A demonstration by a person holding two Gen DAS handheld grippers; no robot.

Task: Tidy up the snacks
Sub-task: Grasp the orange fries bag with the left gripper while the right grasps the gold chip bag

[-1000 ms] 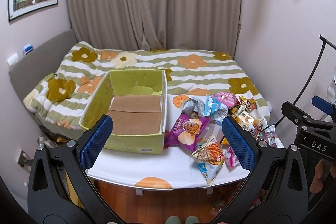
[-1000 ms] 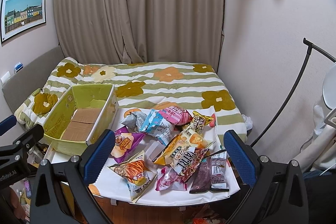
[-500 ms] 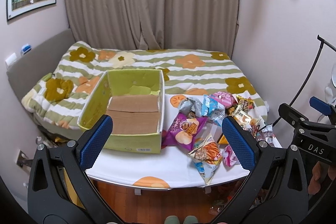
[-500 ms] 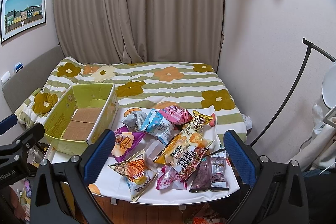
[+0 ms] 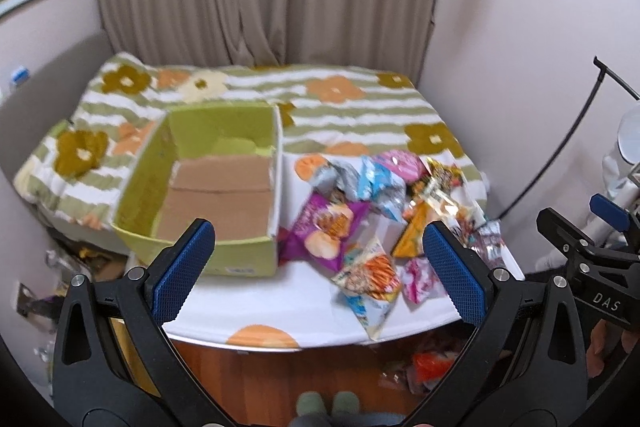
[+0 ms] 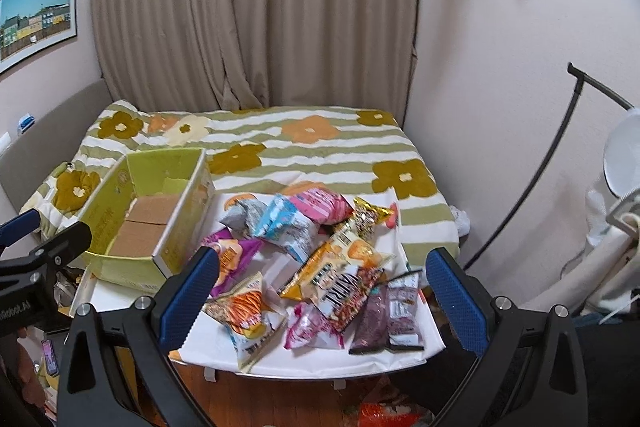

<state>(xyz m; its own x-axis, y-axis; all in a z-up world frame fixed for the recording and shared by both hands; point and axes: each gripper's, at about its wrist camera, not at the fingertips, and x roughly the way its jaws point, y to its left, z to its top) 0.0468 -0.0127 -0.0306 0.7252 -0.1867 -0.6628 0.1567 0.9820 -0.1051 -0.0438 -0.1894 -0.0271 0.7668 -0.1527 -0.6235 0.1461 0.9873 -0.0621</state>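
Note:
A green cardboard box (image 5: 200, 187) with a bare brown bottom stands open on the left of a white table (image 5: 272, 299); it also shows in the right wrist view (image 6: 120, 219). A heap of snack packets (image 5: 376, 211) lies right of the box: a purple bag (image 5: 324, 231), an orange-and-white bag (image 6: 244, 311), a yellow packet (image 6: 340, 259) and dark bars (image 6: 384, 311). My left gripper (image 5: 320, 267) is open and empty above the table's near edge. My right gripper (image 6: 320, 291) is open and empty above the near snacks.
A bed with a green-striped flowered cover (image 6: 304, 143) lies behind the table, with curtains (image 6: 256, 7) beyond it. A black lamp stand (image 6: 540, 167) leans at the right. Clutter lies on the wood floor (image 5: 424, 367) under the table.
The left view has swung and come a little closer, so the box and snacks sit lower and further right. The right view has moved slightly nearer the snacks. Both grippers stay open.

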